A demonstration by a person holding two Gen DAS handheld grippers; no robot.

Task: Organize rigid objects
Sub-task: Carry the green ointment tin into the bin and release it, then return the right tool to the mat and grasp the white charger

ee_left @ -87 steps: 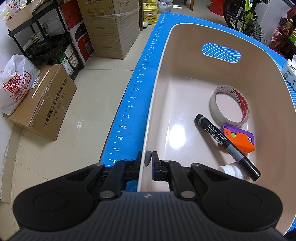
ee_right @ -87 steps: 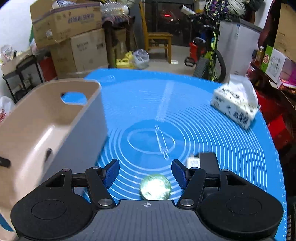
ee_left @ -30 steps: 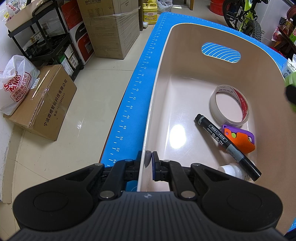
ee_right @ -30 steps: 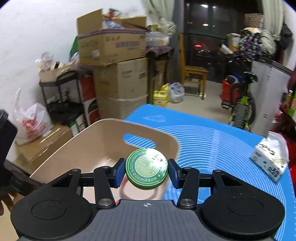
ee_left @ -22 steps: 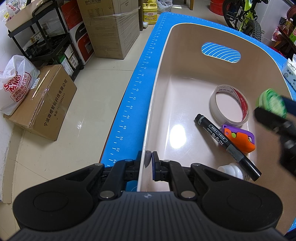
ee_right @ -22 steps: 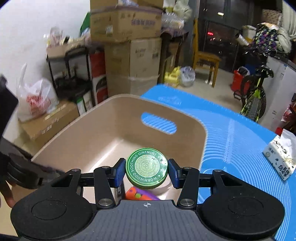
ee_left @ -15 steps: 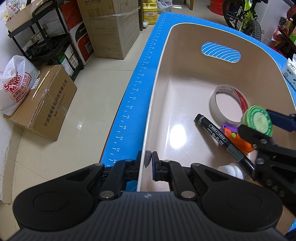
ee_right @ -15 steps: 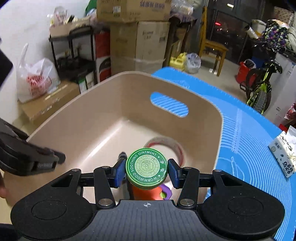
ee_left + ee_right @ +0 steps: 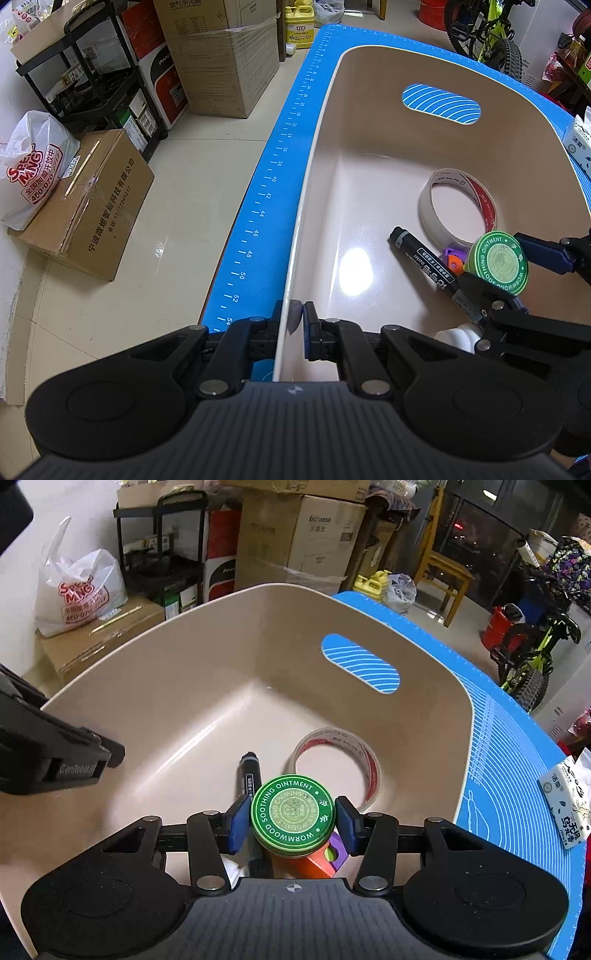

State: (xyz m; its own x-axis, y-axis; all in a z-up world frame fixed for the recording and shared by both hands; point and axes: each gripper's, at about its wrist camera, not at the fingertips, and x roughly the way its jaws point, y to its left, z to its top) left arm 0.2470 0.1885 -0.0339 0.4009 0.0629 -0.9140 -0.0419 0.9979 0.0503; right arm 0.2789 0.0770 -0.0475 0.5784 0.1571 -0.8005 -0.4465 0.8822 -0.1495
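My left gripper (image 9: 295, 325) is shut on the near wall of the beige bin (image 9: 317, 155) and holds it on the blue mat (image 9: 273, 192). My right gripper (image 9: 292, 821) is shut on a round green ointment tin (image 9: 292, 810) and holds it inside the bin, above the things on its floor; the tin also shows in the left wrist view (image 9: 496, 263). On the floor lie a tape roll (image 9: 458, 206), a black marker (image 9: 424, 264), an orange and purple block (image 9: 321, 860) and a small white piece (image 9: 456, 338).
A tissue pack (image 9: 567, 801) lies on the mat right of the bin. Left of the table, on the floor, stand cardboard boxes (image 9: 85, 210), a plastic bag (image 9: 33, 166) and a black shelf (image 9: 92, 81). A bicycle (image 9: 535, 653) stands behind the table.
My right gripper picked the green tin off the mat, carried it left over the bin's rim and lowered it into the bin. The left gripper has stayed clamped on the wall.
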